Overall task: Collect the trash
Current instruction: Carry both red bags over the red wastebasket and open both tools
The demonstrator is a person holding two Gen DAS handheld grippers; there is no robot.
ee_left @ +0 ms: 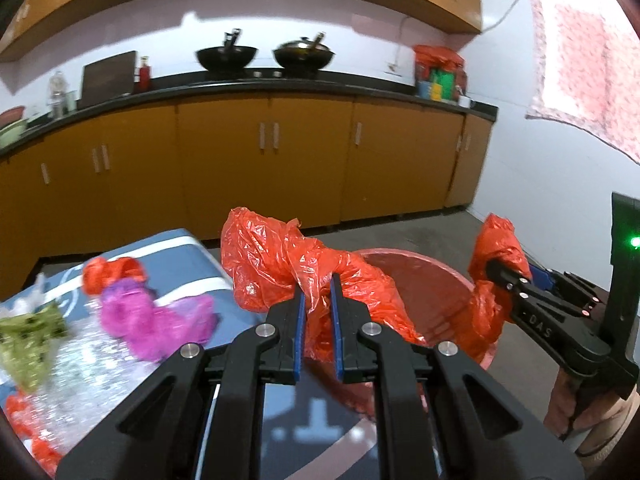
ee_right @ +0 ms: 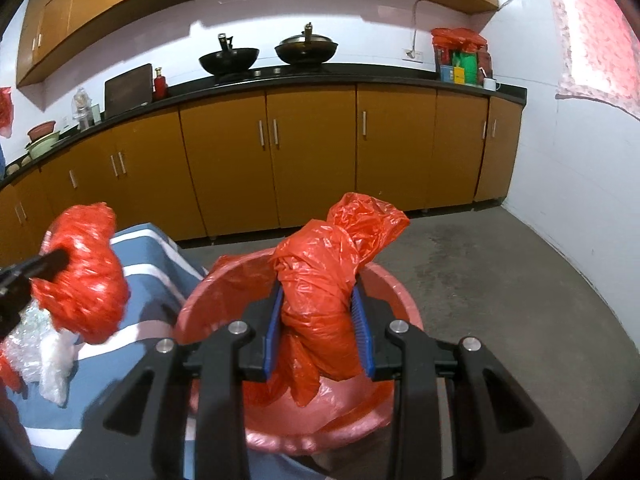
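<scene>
Orange-red plastic fills both grips. In the left wrist view the left gripper point(ee_left: 319, 292) is clamped on a crumpled red bag point(ee_left: 276, 264), its blue pads pinching a twisted neck of the film while the rest billows up and to the left, over the near edge of a pink basin point(ee_left: 436, 280) that sits on the grey floor. In the right wrist view the right gripper point(ee_right: 318, 300) is closed around a second, thicker bundle of red plastic point(ee_right: 332, 264), which stands up between the blue pads and hangs down into the same basin point(ee_right: 404, 300). Each camera also catches the other tool: the right gripper appears at the far right of the left view, jaws biting its red bundle, and the left one shows blurred at the left edge of the right view. To the left of the basin stands a table with a blue-and-white striped cloth point(ee_left: 188, 256); on it lie more scraps, a small red wad point(ee_left: 114, 274), a magenta bag point(ee_left: 156, 320), a green-yellow bag point(ee_left: 28, 340) and clear bubble wrap point(ee_left: 84, 376). Far behind runs a black counter over orange cabinets point(ee_left: 264, 164), with two dark woks point(ee_left: 227, 57) on the hob.
</scene>
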